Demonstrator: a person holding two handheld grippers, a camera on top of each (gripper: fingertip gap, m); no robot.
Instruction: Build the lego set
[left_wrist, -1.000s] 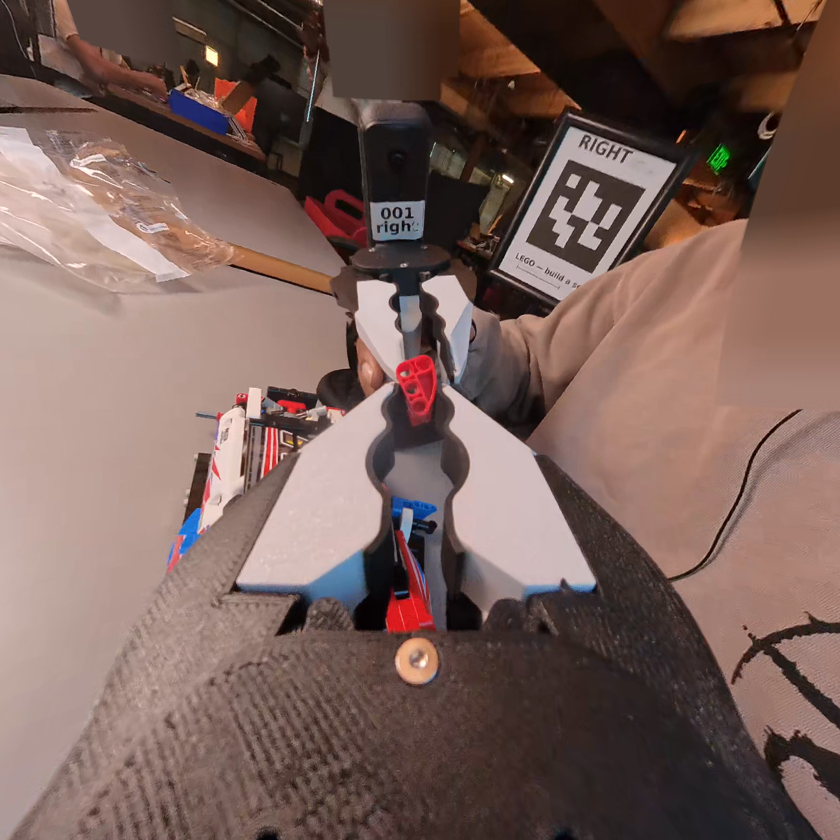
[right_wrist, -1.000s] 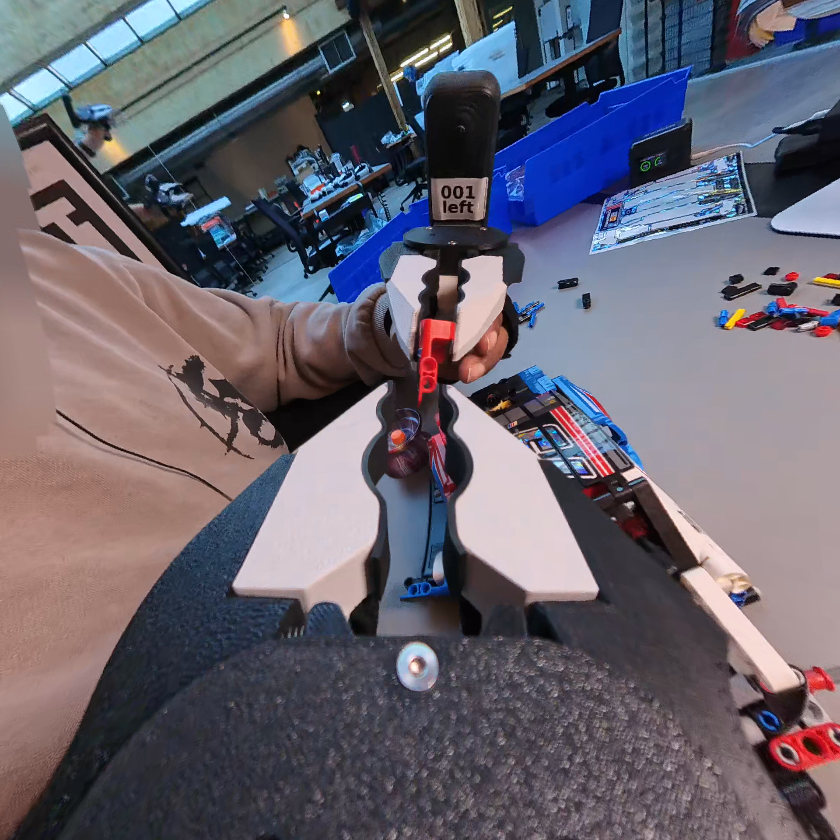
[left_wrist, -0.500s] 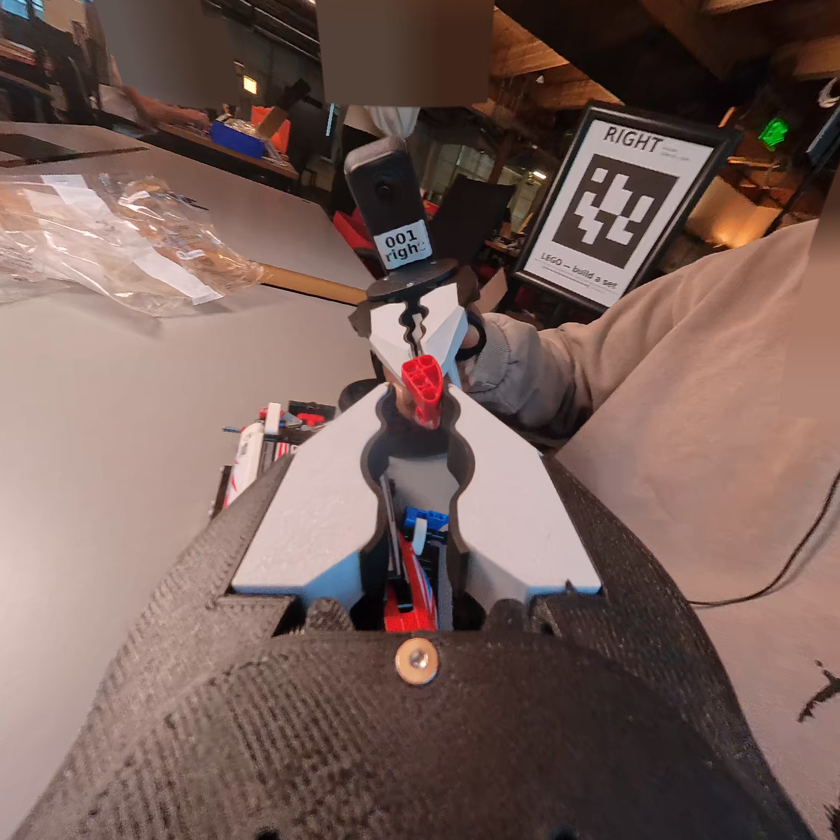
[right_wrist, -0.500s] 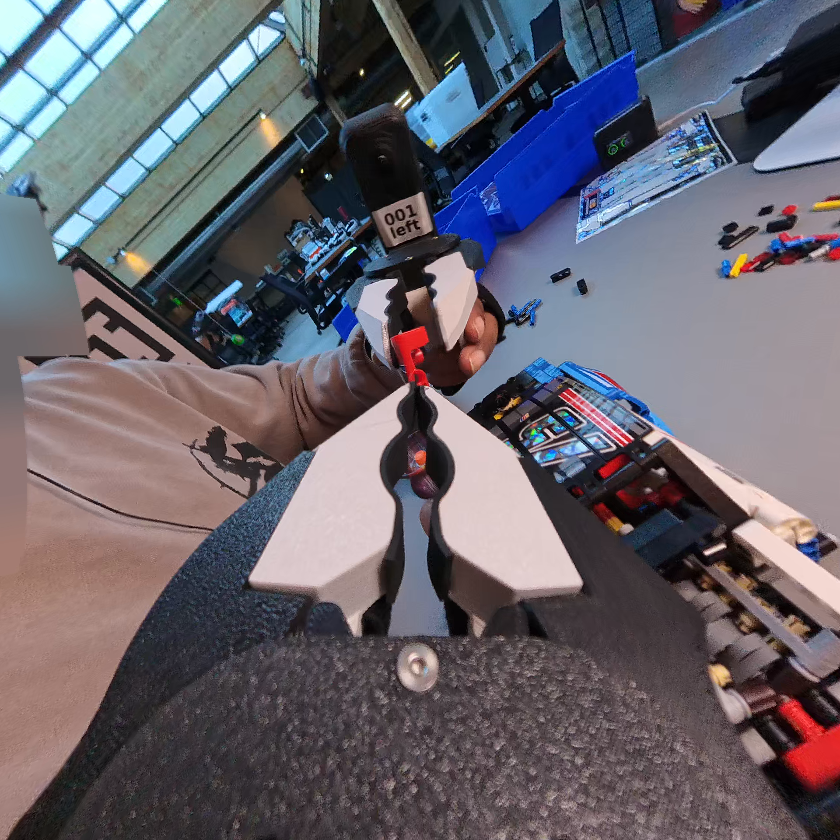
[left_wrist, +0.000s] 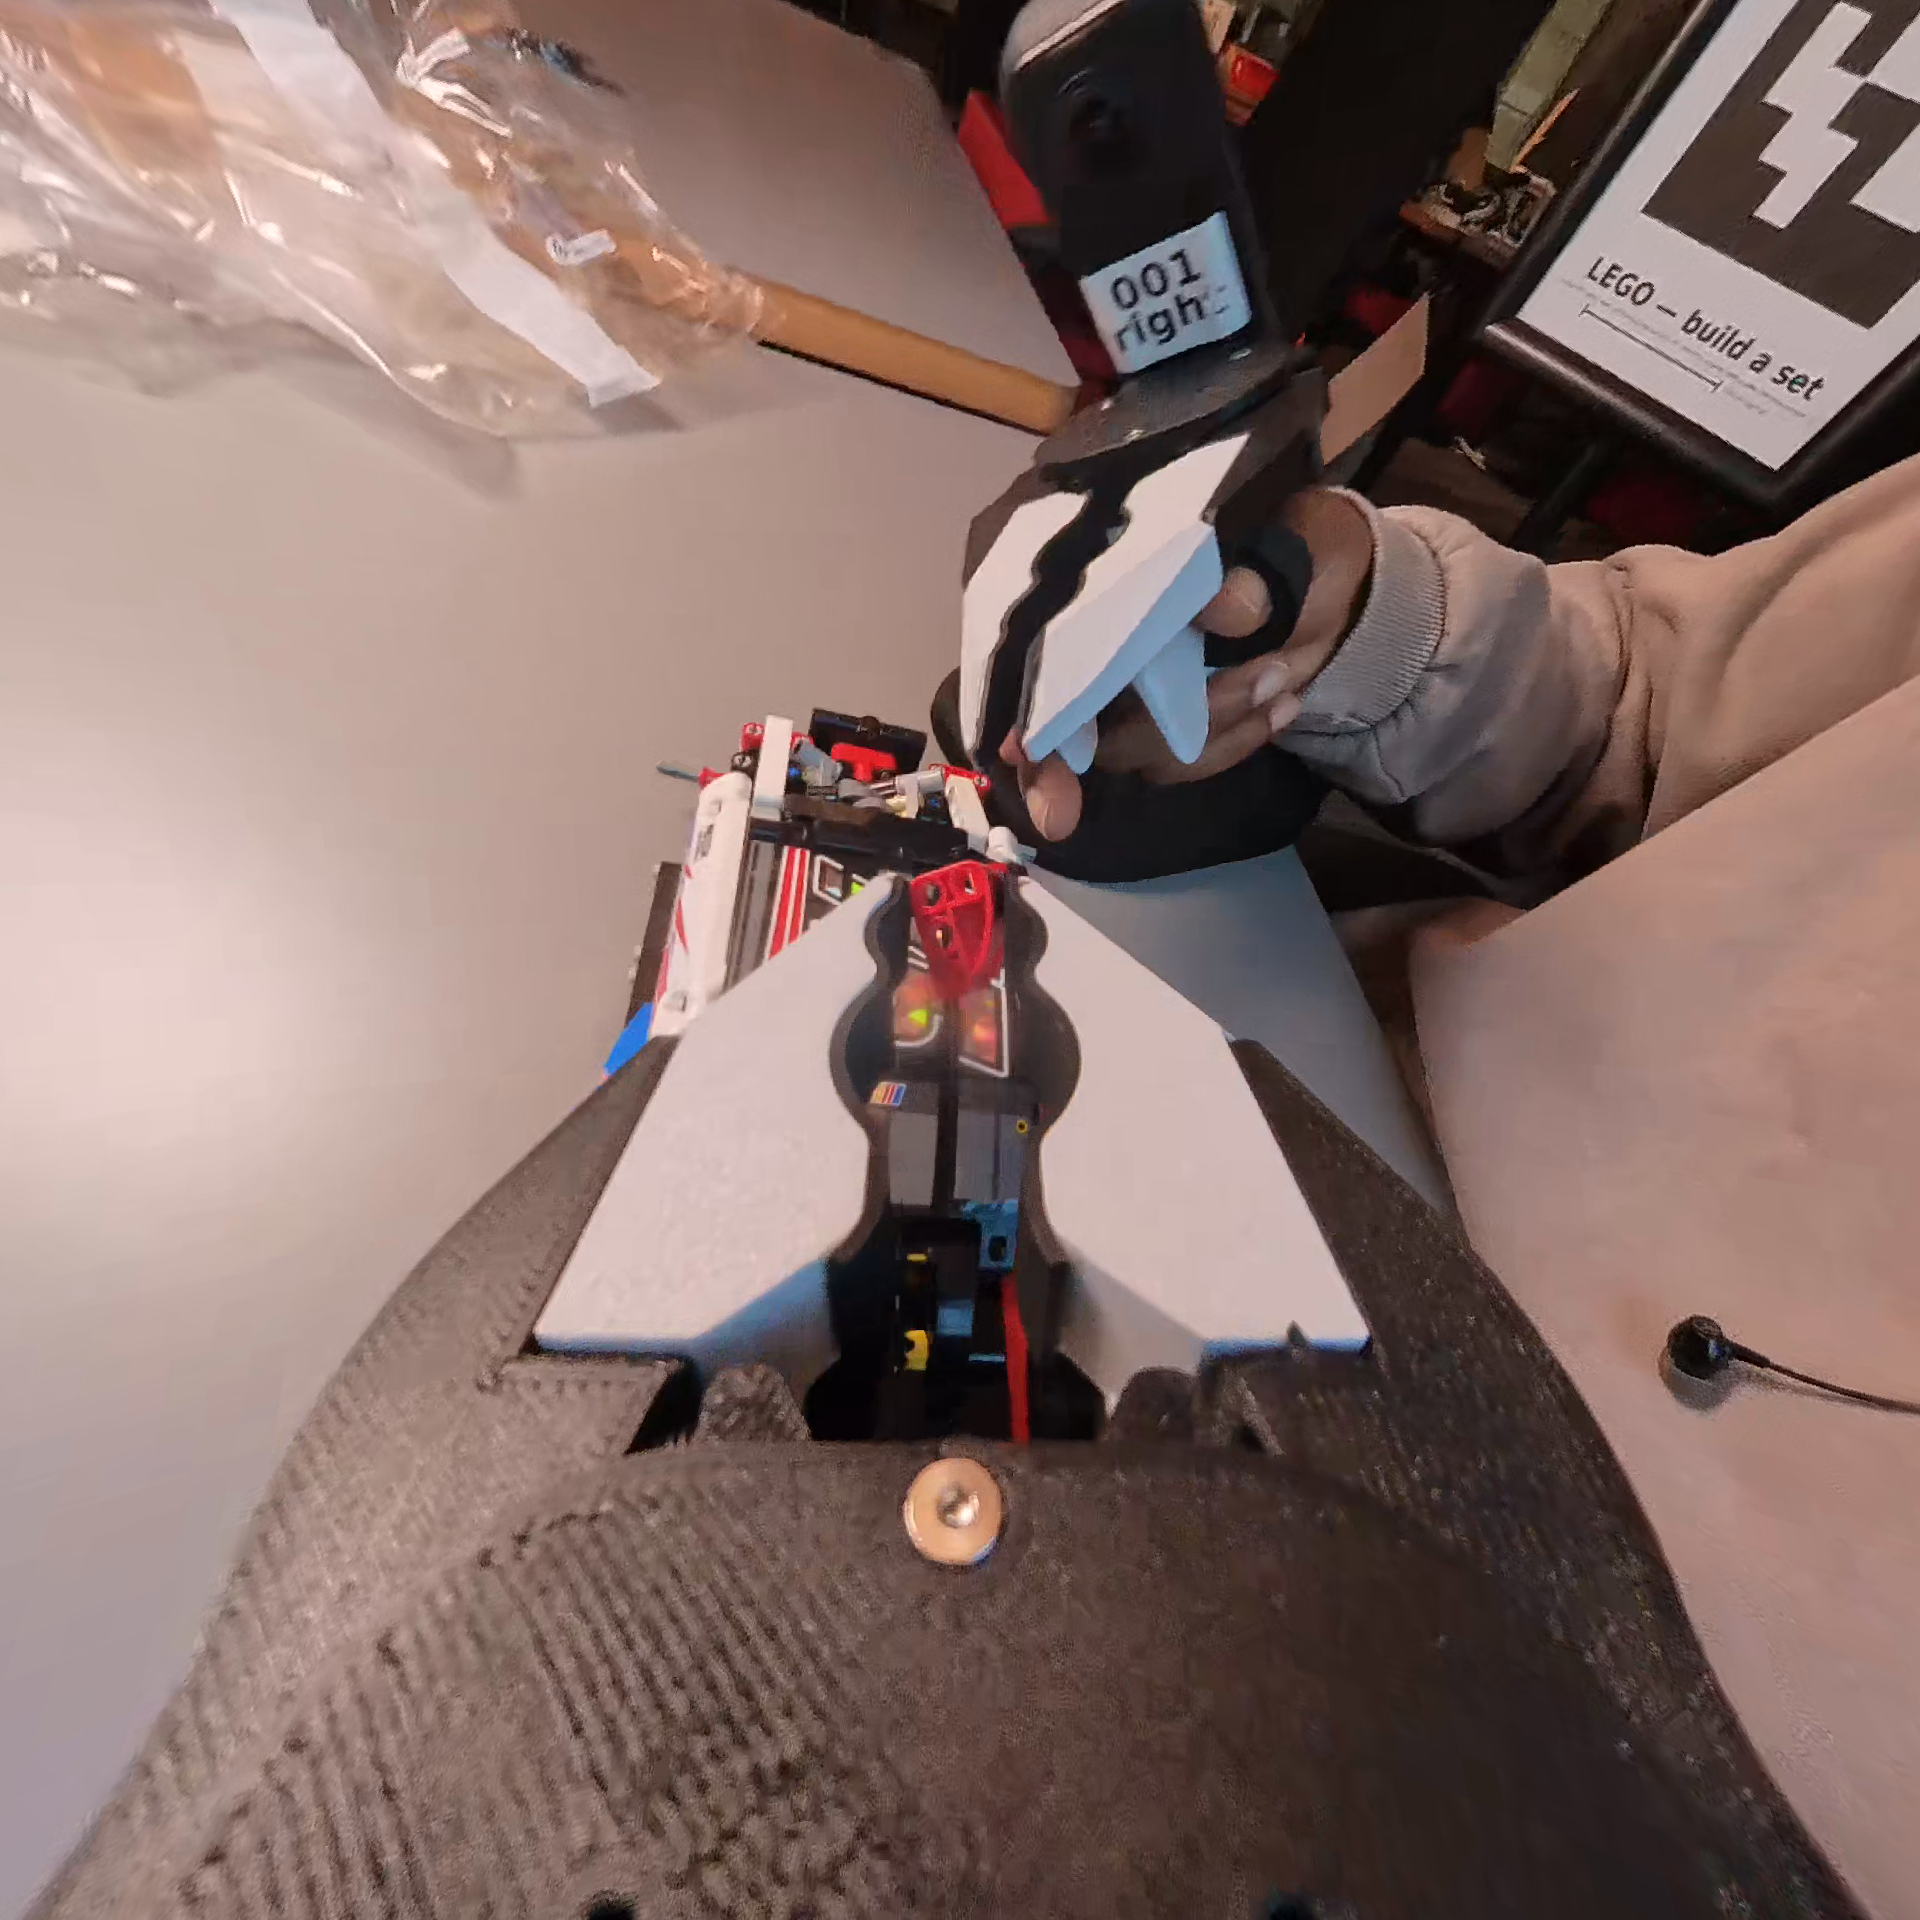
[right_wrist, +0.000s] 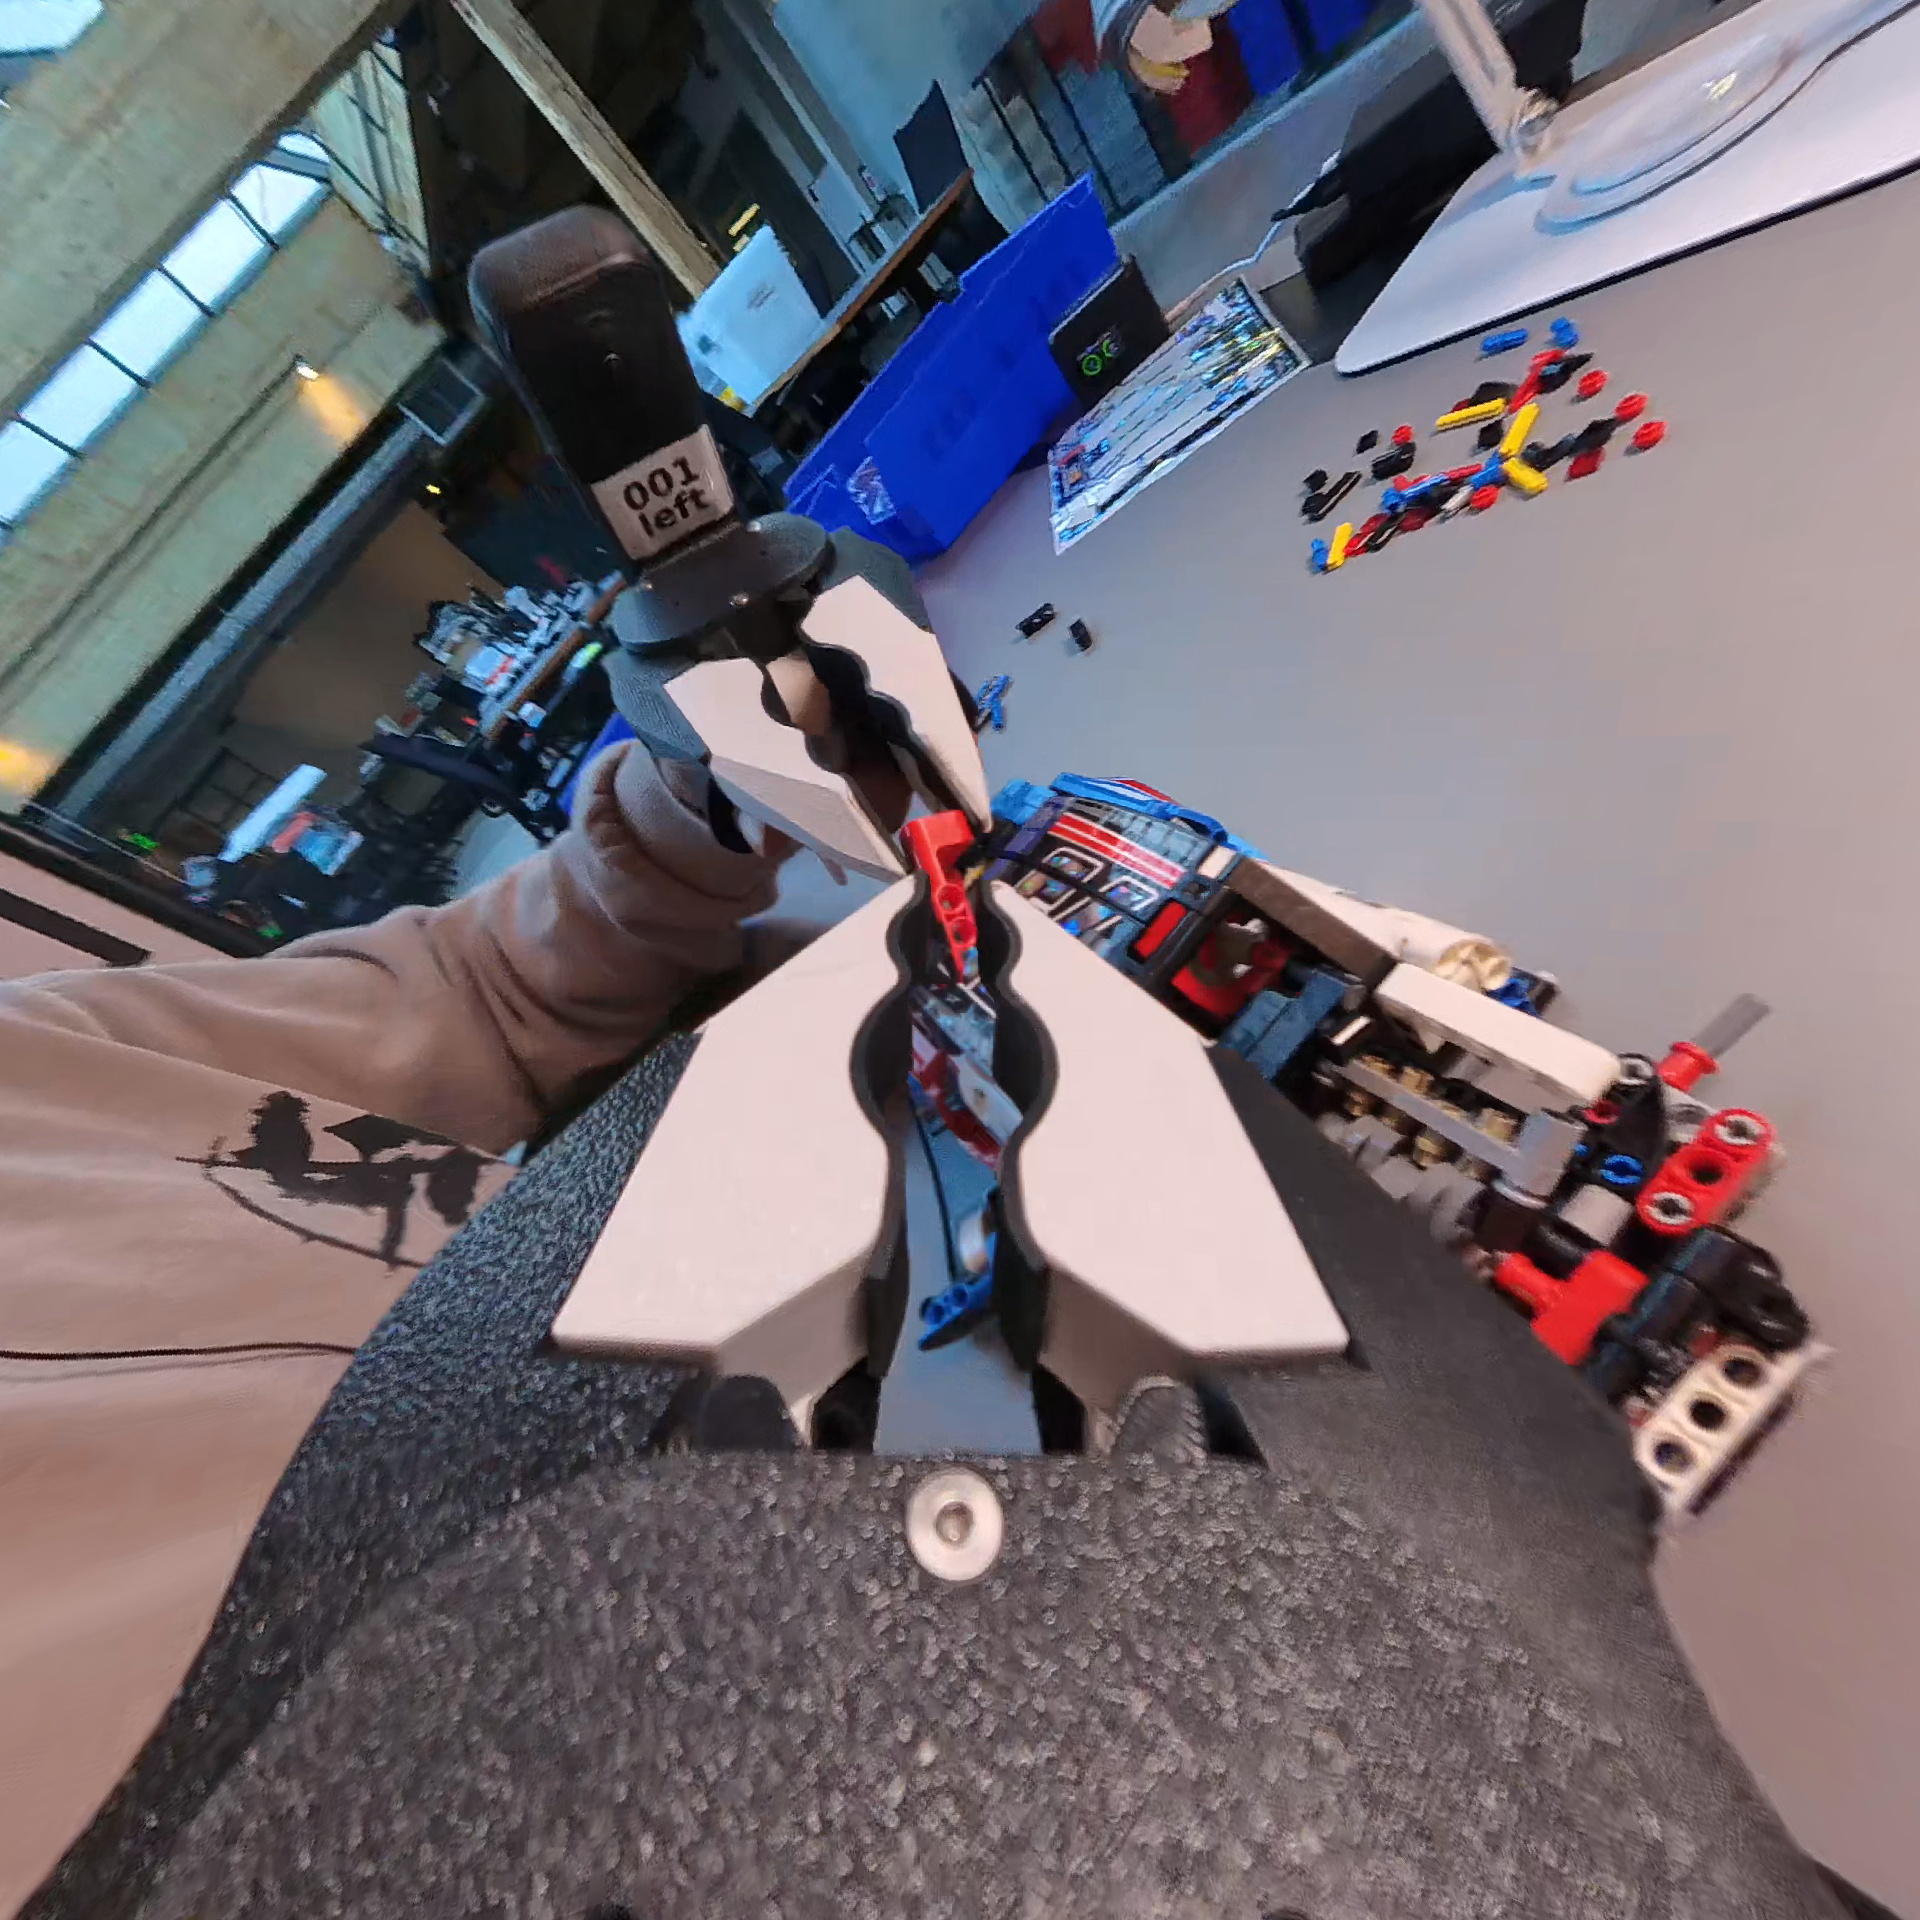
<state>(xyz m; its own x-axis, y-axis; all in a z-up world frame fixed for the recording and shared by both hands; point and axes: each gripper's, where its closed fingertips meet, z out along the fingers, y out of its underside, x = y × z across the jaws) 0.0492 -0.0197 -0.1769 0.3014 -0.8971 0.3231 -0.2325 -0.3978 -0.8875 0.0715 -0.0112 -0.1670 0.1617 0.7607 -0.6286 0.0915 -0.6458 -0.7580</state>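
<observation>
At the centre of the left wrist view, the left claw (left_wrist: 956, 914) is closed on a small red triangular lego piece with pin holes (left_wrist: 954, 920), pinched at the very tips of its grey fingers. Just beyond and below it lies the partly built lego car in black, white, red and blue (left_wrist: 748, 883), resting on the grey bench (left_wrist: 312, 831). Above and right of centre, the right claw (left_wrist: 1049, 748) points down toward the rear of the car, its tips drawn close together; from this angle I cannot tell whether anything sits between them.

In the right wrist view, the right claw (right_wrist: 951, 904) is narrowed, and the red piece (right_wrist: 940, 862) appears just at its tips, where the left claw (right_wrist: 940, 847) comes in from the upper left of the frame. Whether the right claw actually grips the piece is unclear. The car (right_wrist: 1403, 1039) stretches from the centre toward the lower right. Loose small lego parts in red, blue, yellow and black (right_wrist: 1475, 457) are scattered on the bench (right_wrist: 1455, 727) at the upper right, with a printed instruction booklet (right_wrist: 1174, 405) left of them. A crumpled clear plastic bag (left_wrist: 312, 208) lies at the upper left of the left wrist view.
</observation>
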